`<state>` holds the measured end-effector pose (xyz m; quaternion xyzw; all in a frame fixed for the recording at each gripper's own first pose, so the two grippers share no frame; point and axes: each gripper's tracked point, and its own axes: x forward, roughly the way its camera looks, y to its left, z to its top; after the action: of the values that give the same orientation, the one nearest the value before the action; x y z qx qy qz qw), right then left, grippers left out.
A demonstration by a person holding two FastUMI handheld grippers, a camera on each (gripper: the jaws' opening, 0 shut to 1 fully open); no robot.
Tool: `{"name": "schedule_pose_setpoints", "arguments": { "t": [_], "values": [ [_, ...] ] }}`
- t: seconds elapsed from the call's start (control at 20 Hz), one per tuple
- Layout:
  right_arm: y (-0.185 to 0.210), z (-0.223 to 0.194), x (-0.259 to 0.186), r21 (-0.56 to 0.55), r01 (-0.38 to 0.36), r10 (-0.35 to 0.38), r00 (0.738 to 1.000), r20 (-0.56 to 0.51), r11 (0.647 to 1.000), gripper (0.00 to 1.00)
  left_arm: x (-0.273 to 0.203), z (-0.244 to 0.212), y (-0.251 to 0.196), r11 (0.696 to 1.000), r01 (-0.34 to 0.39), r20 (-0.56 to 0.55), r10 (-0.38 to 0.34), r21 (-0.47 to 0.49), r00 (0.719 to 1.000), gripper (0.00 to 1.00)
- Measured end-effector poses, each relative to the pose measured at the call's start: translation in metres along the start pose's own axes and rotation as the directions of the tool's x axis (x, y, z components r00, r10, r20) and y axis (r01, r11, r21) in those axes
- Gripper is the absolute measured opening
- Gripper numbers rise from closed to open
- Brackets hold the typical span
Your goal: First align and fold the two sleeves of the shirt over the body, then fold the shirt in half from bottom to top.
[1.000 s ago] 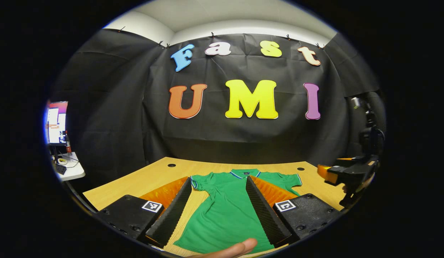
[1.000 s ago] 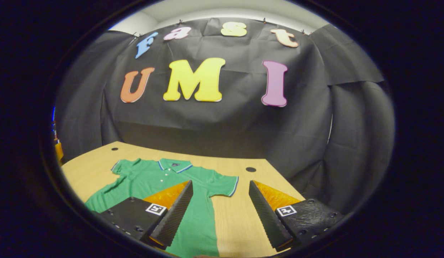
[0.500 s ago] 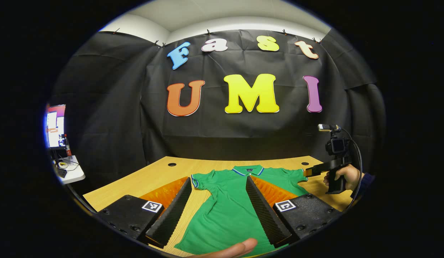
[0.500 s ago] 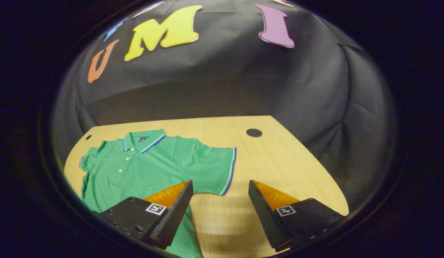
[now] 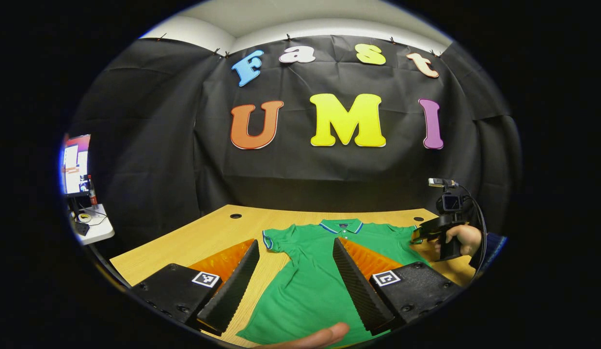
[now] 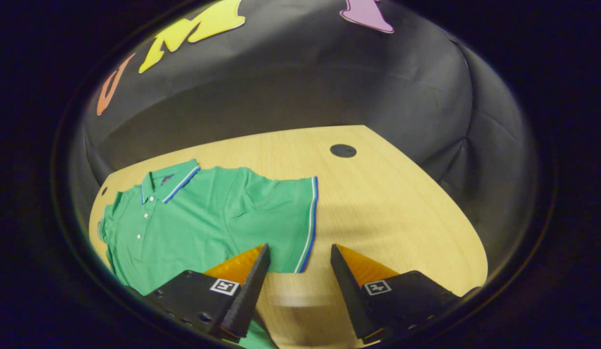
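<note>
Shirt point(image 5: 320, 271), green with a blue-and-white trimmed collar, lies flat and face up on a light wooden table point(image 5: 208, 237), collar toward the black cloth wall and both short sleeves spread out to the sides, none of it folded. In the left gripper view, the left gripper point(image 5: 296, 252) hangs above the lower body of the shirt with its two fingers spread wide and nothing between them; a fingertip of the person's hand point(image 5: 324, 336) shows at the bottom edge. Farther off at the right of that view, a hand point(image 5: 463, 239) holds the right gripper point(image 5: 419, 236) low at the shirt's far sleeve. In the right gripper view, the right gripper point(image 6: 298, 256) is tilted down toward the table, its fingers apart and holding nothing, with the blue-edged cuff of the sleeve point(image 6: 281, 218) just ahead of the gap between them. A round dark hole point(image 6: 343, 150) sits in the tabletop beyond the sleeve. A lit monitor point(image 5: 76, 165) stands on a small white side table point(image 5: 94, 230) at the far left.
</note>
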<state>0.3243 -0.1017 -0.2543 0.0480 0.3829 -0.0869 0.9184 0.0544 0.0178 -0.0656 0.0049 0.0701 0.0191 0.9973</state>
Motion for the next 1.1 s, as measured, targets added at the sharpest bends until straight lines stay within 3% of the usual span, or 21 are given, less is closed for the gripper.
{"name": "schedule_pose_setpoints", "arguments": {
  "t": [0.15, 0.2, 0.35, 0.4, 0.65, 1.1],
  "values": [
    [0.011, 0.001, 0.003, -0.010, -0.022, 0.021, 0.999, -0.028, 1.000, 0.53, 0.001, -0.002, -0.002, 1.000, 0.005, -0.010, -0.005, -0.005, 1.000, 0.99],
    [0.016, 0.000, 0.001, -0.021, -0.024, 0.023, 0.999, -0.037, 0.999, 0.49, 0.001, -0.002, -0.002, 1.000, 0.005, -0.011, -0.005, -0.005, 1.000, 0.99],
    [0.028, 0.004, 0.008, -0.072, -0.041, 0.040, 0.999, -0.021, 0.997, 0.07, 0.001, -0.003, -0.001, 1.000, 0.003, -0.012, -0.003, -0.005, 1.000, 0.98],
    [0.028, 0.002, 0.007, -0.112, -0.030, 0.028, 0.999, -0.021, 0.993, 0.03, 0.001, -0.002, 0.001, 1.000, 0.001, -0.010, -0.001, -0.007, 1.000, 0.98],
    [0.030, 0.014, -0.005, -0.227, 0.034, -0.028, 0.999, 0.029, 0.973, 0.00, 0.002, 0.000, 0.009, 1.000, -0.012, -0.008, 0.012, -0.021, 1.000, 0.98],
    [0.087, 0.037, -0.043, -0.364, 0.030, 0.029, 0.988, 0.155, 0.931, 0.00, 0.003, -0.001, 0.016, 0.999, -0.020, -0.016, 0.020, -0.034, 1.000, 0.98]
  ]
}}
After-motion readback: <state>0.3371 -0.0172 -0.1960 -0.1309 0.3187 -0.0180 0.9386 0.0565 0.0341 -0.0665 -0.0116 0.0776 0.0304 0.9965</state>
